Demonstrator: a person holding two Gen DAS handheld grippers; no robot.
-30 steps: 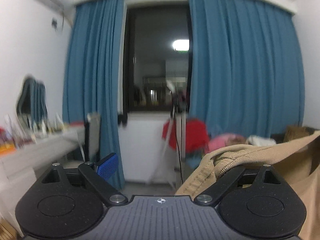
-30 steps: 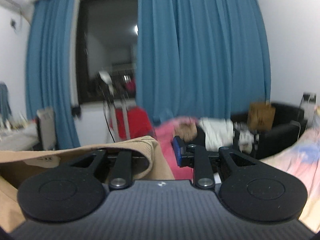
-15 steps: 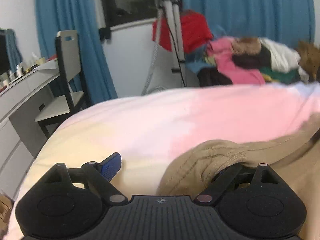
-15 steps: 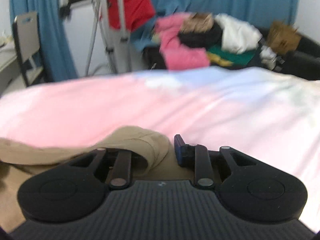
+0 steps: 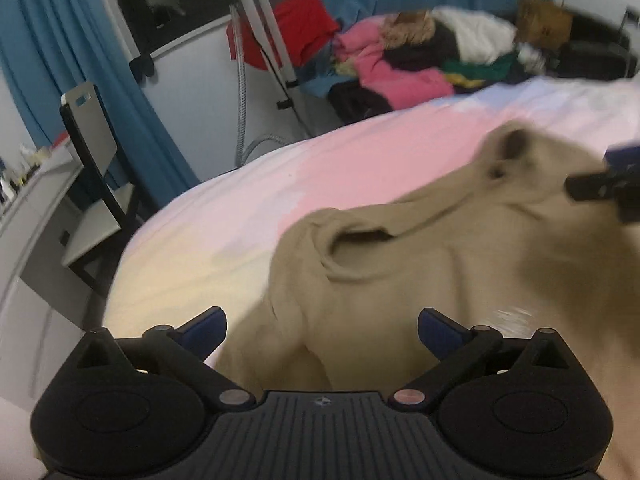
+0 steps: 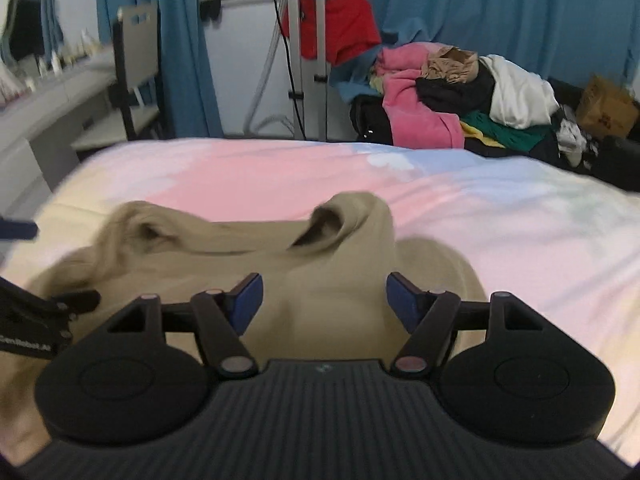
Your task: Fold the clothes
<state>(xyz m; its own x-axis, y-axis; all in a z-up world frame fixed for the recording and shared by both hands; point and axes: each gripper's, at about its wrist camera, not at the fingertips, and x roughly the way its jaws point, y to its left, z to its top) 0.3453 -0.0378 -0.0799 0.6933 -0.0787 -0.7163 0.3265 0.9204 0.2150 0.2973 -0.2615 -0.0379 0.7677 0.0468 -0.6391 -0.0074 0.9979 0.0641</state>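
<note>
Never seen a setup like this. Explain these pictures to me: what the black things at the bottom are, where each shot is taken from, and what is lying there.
There is no robot: a person holds a two-finger gripper in each hand, and a fisheye camera on each looks forward along its fingers. One picture is from the left gripper, the other from the right gripper. Both stand open with blue pads and hold nothing. A tan garment lies rumpled on the pink and yellow bed. Behind are a pile of clothes, a tripod and a chair.
</note>
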